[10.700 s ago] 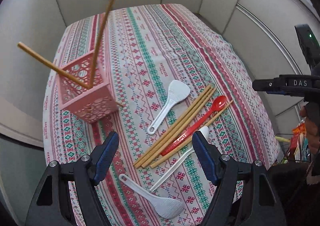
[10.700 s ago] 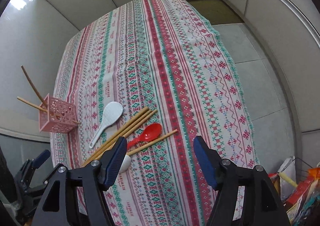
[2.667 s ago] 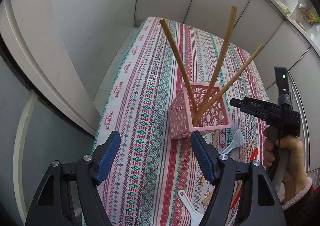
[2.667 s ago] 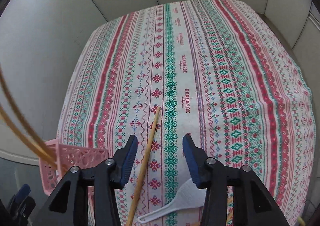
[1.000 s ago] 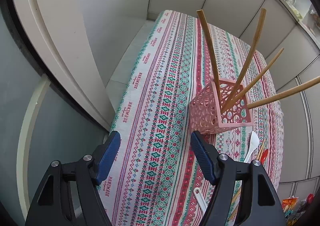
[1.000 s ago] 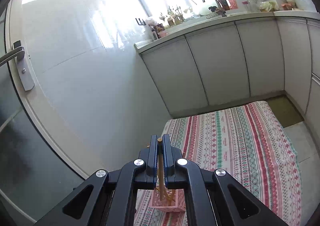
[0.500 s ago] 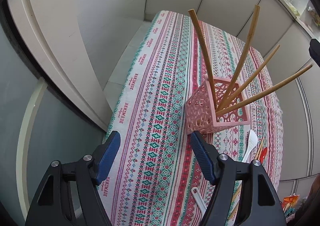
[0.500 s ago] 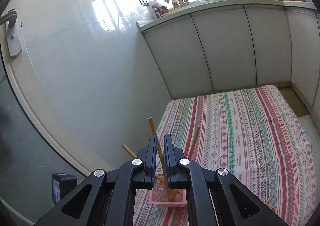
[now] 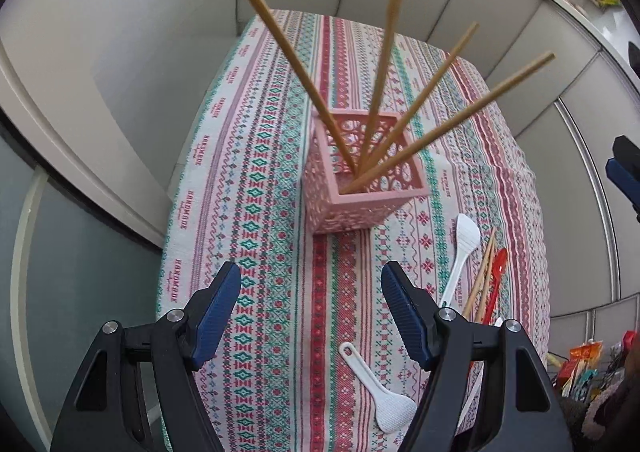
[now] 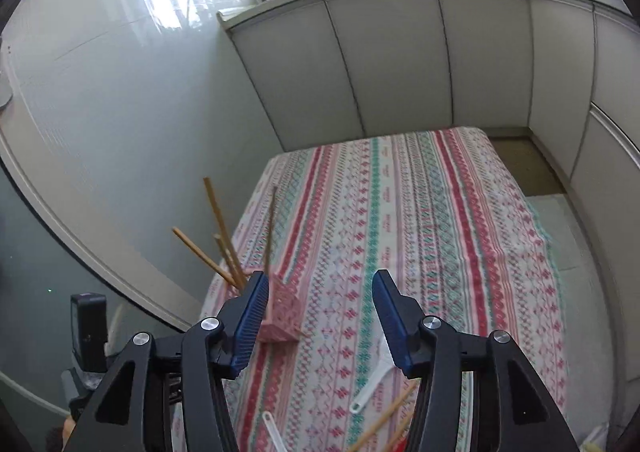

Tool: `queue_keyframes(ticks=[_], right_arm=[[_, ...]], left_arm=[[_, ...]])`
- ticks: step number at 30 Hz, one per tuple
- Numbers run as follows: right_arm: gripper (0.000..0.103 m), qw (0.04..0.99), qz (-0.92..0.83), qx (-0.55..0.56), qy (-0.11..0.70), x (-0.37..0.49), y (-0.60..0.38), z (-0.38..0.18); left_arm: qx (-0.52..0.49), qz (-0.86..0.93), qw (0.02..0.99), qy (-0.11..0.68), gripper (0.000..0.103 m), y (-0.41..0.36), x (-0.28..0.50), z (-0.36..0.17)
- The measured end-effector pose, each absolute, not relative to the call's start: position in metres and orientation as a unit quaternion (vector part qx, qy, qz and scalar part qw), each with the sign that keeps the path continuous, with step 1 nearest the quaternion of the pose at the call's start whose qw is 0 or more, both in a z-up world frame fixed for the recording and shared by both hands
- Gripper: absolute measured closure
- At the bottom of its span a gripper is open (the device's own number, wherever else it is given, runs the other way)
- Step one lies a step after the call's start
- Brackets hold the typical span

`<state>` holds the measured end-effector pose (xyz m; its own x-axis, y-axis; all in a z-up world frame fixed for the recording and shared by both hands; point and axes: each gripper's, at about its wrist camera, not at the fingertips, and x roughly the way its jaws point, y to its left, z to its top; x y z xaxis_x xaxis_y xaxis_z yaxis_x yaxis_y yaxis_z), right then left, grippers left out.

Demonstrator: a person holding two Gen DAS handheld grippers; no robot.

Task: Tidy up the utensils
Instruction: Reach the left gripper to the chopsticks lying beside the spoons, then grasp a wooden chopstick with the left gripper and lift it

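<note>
The tablecloth [image 9: 256,187] on the bench is off-white, banded lengthwise in red, pink and teal geometric stripes with diamonds, crosses and zigzags, and small dark lettering along its plain bands. The utensil basket [image 9: 360,207] is pale pink with an openwork lattice of rounded cut-outs. Four chopsticks [image 9: 384,51] standing in it are a plain tan wood colour, as are the loose chopsticks [image 9: 482,276] lying on the cloth. Two rice paddles [image 9: 462,248] are white, the nearer paddle [image 9: 384,400] with a dotted blade. The spoon [image 9: 498,272] is bright red. Each claw is black with ribbed blue pads [image 9: 404,320]. The cabinet doors [image 10: 392,63] are light grey.
</note>
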<state>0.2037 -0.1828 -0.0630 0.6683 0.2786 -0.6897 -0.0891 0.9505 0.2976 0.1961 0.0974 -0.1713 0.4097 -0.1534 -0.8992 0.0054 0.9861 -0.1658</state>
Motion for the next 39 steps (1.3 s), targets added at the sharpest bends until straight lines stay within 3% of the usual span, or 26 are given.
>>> queue_keyframes(ticks=[7, 20, 22, 24, 27, 30, 39], right_arm=[[0.036, 0.873, 0.051, 0.149, 0.462, 0.197, -0.238, -0.108], [0.035, 0.797, 0.002, 0.191, 0.573, 0.195, -0.294, -0.19], [0.035, 0.791, 0.001, 0.192, 0.581, 0.195, -0.3, -0.196], [0.034, 0.786, 0.003, 0.192, 0.587, 0.195, -0.303, -0.2], [0.034, 0.784, 0.005, 0.187, 0.592, 0.195, -0.306, -0.203], [0.034, 0.781, 0.007, 0.187, 0.596, 0.194, -0.308, -0.205], [0.034, 0.778, 0.009, 0.185, 0.6, 0.195, -0.314, -0.206]], left_arm=[[-0.026, -0.092, 0.827, 0.555, 0.028, 0.05, 0.189, -0.176], [0.033, -0.171, 0.791, 0.587, 0.029, -0.045, 0.185, -0.212], [0.032, -0.185, 0.785, 0.59, 0.037, -0.057, 0.188, -0.217], [0.028, -0.203, 0.779, 0.592, 0.055, -0.069, 0.192, -0.221], [0.013, -0.22, 0.769, 0.6, 0.073, -0.083, 0.204, -0.229], [-0.002, -0.233, 0.758, 0.608, 0.084, -0.097, 0.214, -0.236], [0.036, -0.231, 0.759, 0.608, 0.096, -0.141, 0.236, -0.26]])
